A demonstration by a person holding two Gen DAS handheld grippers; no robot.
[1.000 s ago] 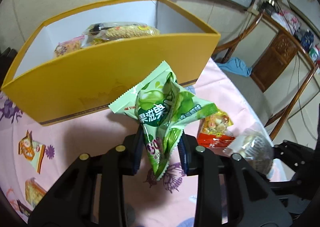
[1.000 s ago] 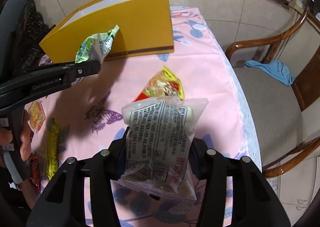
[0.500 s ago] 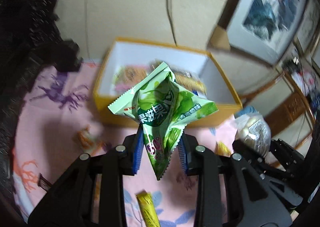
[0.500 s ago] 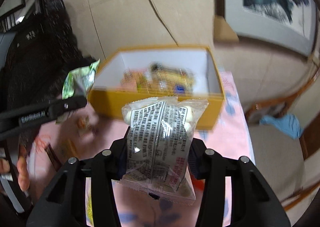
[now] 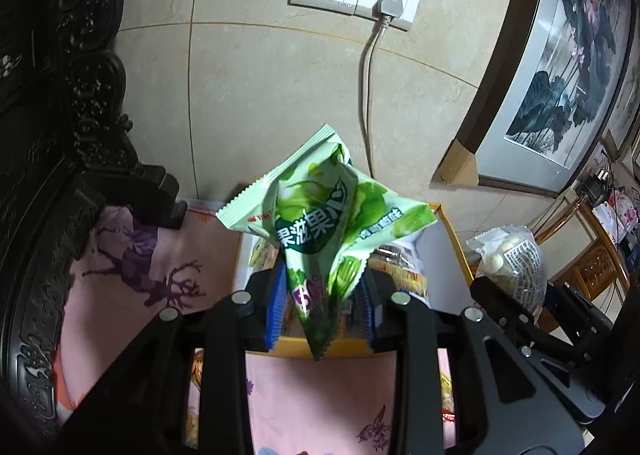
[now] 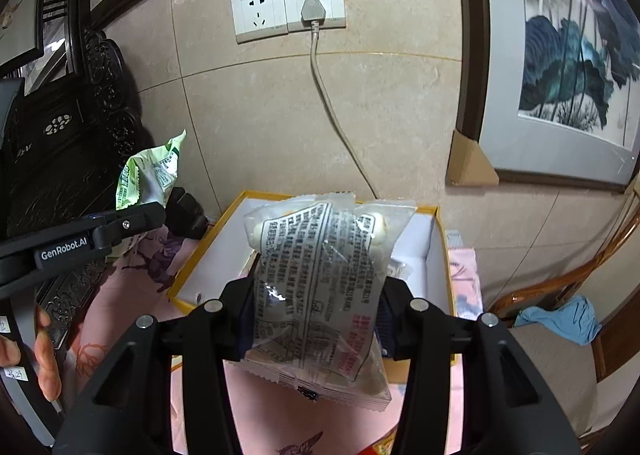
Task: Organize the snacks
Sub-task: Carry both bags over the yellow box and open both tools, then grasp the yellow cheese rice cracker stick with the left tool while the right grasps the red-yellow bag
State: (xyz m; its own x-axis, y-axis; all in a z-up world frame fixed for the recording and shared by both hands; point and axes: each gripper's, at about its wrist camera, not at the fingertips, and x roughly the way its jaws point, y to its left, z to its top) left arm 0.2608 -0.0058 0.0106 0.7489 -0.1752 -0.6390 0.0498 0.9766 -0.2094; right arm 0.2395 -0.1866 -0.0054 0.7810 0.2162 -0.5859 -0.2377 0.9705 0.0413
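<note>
a: left gripper (image 5: pixel 322 305) clamped tight on the green snack bag (image 5: pixel 324 231) — held up over the yellow box (image 6: pixel 442 251).

b: right gripper (image 6: pixel 316 321) pinching the clear printed packet (image 6: pixel 320 287), above the same box, on the pink tablecloth (image 5: pixel 312 395). snacks already inside.
</note>
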